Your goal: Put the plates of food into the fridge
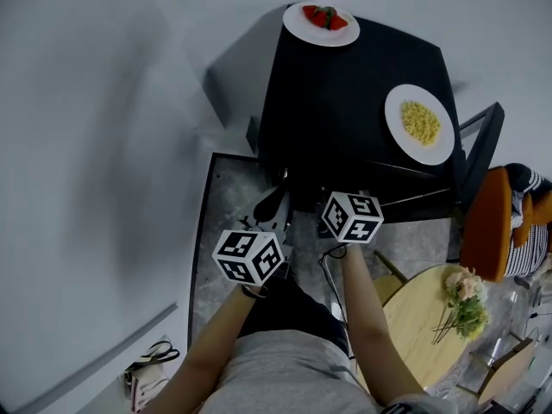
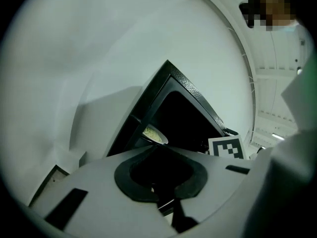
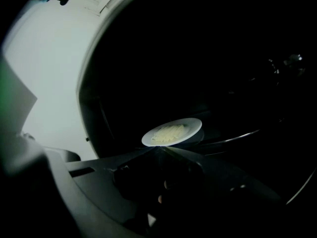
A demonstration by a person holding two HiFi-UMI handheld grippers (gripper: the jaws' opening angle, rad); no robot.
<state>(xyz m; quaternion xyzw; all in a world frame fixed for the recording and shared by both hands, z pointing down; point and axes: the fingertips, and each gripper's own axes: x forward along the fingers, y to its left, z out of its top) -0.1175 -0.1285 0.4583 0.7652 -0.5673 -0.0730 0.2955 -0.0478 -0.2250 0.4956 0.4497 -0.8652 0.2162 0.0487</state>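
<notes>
Beyond the closed right claw (image 3: 158, 149), darkness swallows the fridge (image 3: 208, 58).

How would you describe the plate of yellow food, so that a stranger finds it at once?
Find the black fridge against the wall; two white plates lie on its top. The wanted plate is near the right edge, nearer to the person. It holds yellow food, while the far plate holds red food.

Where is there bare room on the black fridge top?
The black fridge top is bare across its left and middle, between the plate of red food at its far edge and the plate of yellow food at its right edge. Crowded only at those plates.
</notes>
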